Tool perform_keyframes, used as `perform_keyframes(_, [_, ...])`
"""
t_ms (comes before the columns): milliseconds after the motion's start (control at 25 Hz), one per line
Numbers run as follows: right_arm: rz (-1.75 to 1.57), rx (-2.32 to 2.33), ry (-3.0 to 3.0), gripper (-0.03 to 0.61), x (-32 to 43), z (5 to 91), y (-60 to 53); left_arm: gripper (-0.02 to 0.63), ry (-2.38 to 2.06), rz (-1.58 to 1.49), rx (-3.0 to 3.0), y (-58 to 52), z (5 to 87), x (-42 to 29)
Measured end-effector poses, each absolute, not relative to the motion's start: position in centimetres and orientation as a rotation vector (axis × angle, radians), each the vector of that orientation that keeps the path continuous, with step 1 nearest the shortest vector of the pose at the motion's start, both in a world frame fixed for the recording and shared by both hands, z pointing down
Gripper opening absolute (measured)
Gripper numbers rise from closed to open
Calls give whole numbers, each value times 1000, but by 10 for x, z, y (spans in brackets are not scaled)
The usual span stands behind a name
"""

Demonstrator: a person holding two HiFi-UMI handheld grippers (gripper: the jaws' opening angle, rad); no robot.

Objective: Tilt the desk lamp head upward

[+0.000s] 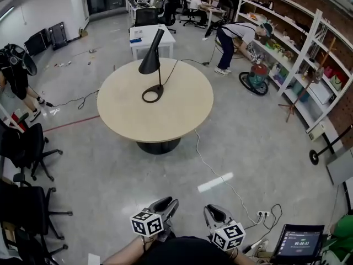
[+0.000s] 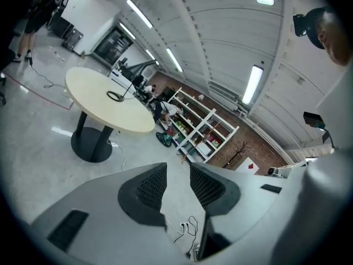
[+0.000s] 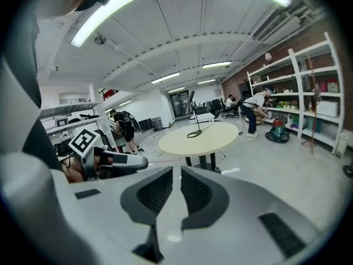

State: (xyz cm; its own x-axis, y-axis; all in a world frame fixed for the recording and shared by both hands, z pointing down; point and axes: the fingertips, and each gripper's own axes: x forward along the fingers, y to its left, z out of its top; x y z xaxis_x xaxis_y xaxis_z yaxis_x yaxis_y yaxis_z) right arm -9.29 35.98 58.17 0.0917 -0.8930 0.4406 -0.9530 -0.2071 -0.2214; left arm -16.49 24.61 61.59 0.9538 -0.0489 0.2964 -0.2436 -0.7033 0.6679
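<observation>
Showing the left claw (image 1: 167,204) and right claw (image 1: 213,210) clenched and empty, well apart from the black desk lamp (image 1: 153,59) on the round surface (image 1: 182,112); likely risk: shoving its head with closed jaws slides or topples the lamp

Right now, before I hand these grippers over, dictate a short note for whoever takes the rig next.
Left gripper: shut, empty, held low near the body.
Right gripper: shut, empty, beside it.
Desk lamp stands on the round table, across the floor, out of reach from here.
Done: nothing; the lamp head points down.
To do: walk up, grip the head, tilt it upward.
</observation>
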Motion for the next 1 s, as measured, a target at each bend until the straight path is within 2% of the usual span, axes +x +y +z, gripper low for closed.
perform_keyframes(360, [755, 2141, -1882, 48, -89, 582, 299, 138, -255, 311, 2293, 170, 633, -170])
perform_keyframes(720, [788, 2078, -1983, 49, -78, 583, 252, 138, -340, 314, 2268, 142, 630, -169])
perform_keyframes(1000, [717, 1989, -2196, 48, -11, 572, 177, 138, -477, 319, 2311, 105, 617, -117])
